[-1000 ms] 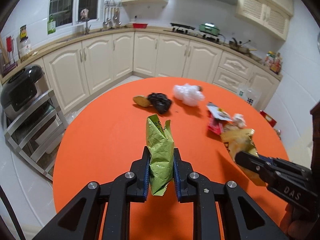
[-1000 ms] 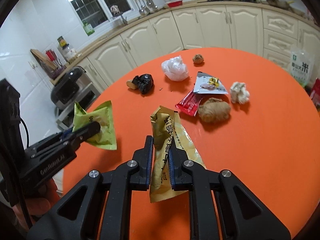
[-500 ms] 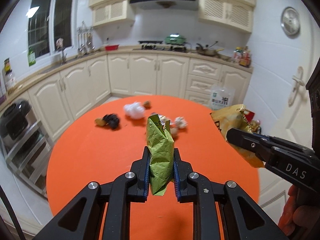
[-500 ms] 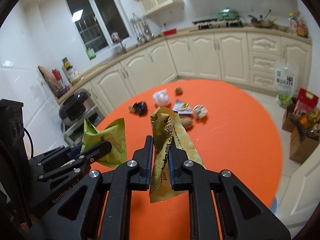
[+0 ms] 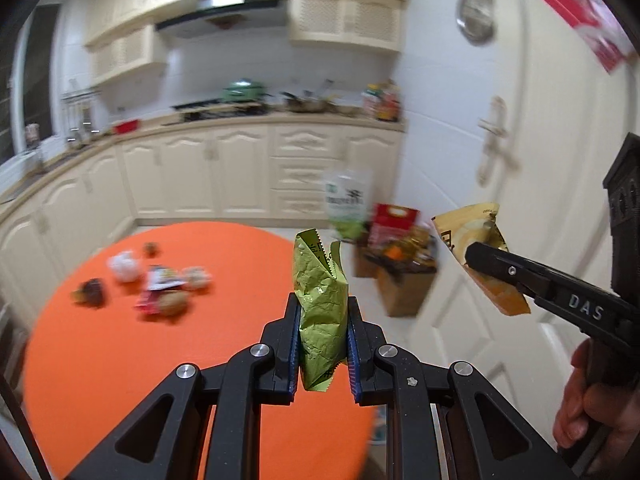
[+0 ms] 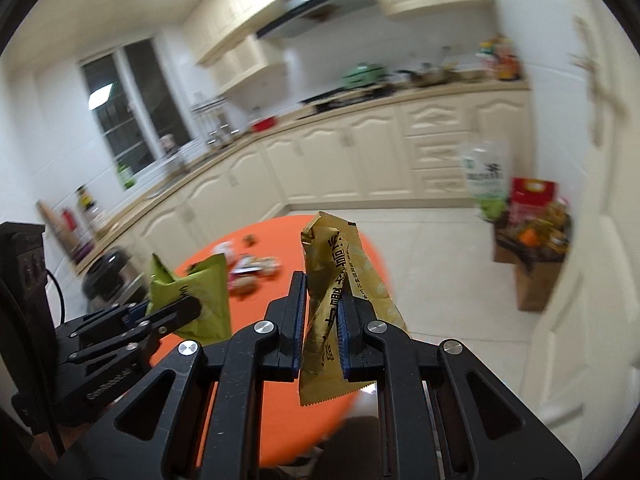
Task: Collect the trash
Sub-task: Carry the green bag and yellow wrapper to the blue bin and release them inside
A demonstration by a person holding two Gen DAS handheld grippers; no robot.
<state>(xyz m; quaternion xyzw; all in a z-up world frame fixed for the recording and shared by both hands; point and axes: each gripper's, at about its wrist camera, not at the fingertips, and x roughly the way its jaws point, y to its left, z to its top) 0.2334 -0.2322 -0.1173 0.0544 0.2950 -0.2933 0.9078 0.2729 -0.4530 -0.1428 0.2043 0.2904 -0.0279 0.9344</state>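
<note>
My left gripper (image 5: 321, 312) is shut on a crumpled green wrapper (image 5: 320, 304) and holds it up above the right edge of the round orange table (image 5: 100, 360). My right gripper (image 6: 322, 304) is shut on a yellow snack wrapper (image 6: 340, 280), held in the air past the table's right edge. The right gripper with its yellow wrapper (image 5: 476, 240) shows at the right of the left wrist view. The left gripper with the green wrapper (image 6: 200, 296) shows at the left of the right wrist view. Several more trash pieces (image 5: 160, 288) lie at the far side of the table.
Cream kitchen cabinets (image 5: 224, 172) run along the back wall. A cardboard box of goods (image 5: 404, 276) and bags stand on the tiled floor by a white door (image 5: 520, 160). A black cooker (image 6: 108, 272) sits on a rack at the left.
Both grippers have lifted away from the table and swung right toward the door, each still holding its wrapper. The table and its trash now look smaller and further left.
</note>
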